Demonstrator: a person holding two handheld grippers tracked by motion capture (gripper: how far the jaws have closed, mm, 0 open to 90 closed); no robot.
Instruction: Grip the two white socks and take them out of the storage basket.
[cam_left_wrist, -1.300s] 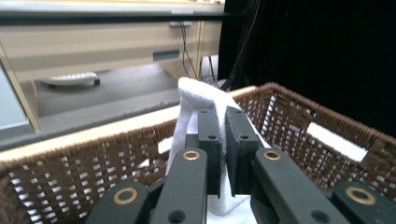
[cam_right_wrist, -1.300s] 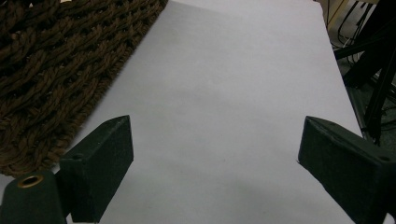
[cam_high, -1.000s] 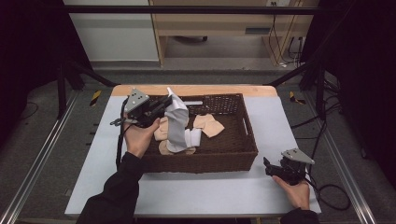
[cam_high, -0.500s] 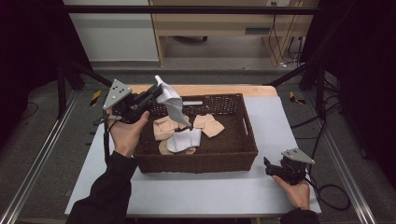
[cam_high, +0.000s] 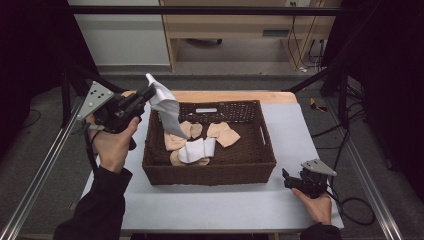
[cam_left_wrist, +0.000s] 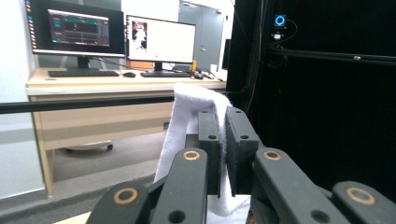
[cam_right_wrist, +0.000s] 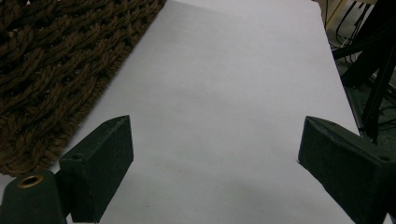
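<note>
Left hand-held gripper (cam_high: 145, 95) pinches white cloth (cam_high: 167, 107); right hand-held gripper (cam_high: 286, 176) wide on white table (cam_high: 300, 130).

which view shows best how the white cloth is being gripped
The left gripper view: the white cloth sits pinched between the left gripper's closed jaws, close up. The high view shows the same cloth hanging from that gripper above the basket. The right gripper view gives table and basket weave.

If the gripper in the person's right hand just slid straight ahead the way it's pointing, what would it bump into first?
Probably nothing soon: the right gripper, jaws wide open, looks along bare white table. The wicker basket runs alongside, left of its line, though depth is hard to judge.
</note>
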